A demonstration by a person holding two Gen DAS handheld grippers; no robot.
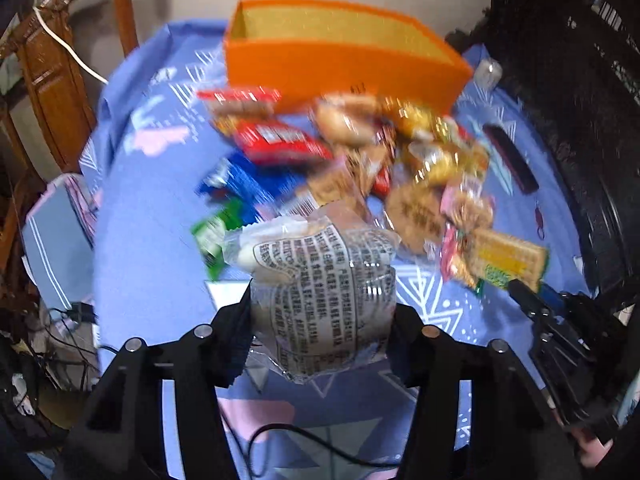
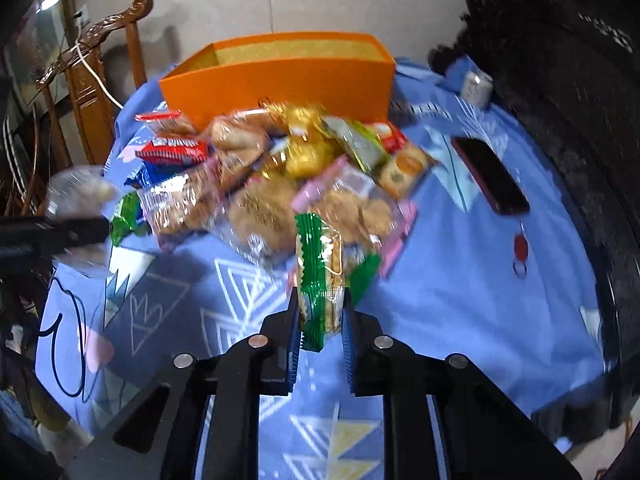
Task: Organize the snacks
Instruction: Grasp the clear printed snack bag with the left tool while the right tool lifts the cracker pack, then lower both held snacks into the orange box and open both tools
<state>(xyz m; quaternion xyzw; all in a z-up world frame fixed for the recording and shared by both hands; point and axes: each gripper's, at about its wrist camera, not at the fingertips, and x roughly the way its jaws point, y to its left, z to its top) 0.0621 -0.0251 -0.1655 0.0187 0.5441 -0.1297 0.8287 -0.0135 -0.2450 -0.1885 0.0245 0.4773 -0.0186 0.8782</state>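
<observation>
Left wrist view: we see the left gripper (image 1: 323, 320) with its jaws partway apart, pressed on either side of a clear wrapped pastry (image 1: 320, 284) printed with dark text; the packet is held off the blue patterned cloth (image 1: 152, 208). Beyond it lies the snack pile (image 1: 360, 160), with the orange box (image 1: 340, 68) open-topped behind the pile, at the far side of the table. The picture is blurred.

Right wrist view: we note the right gripper (image 2: 320, 312) closed narrow on a green-edged cracker packet (image 2: 320, 276), held upright between the pads just in front of the pile. A dark phone (image 2: 490, 176) lies on the cloth to the right of the snacks, well apart from them, with a small red tag (image 2: 520, 246) near its nearer end. A wooden chair (image 2: 96, 92) stands left of the table.
</observation>
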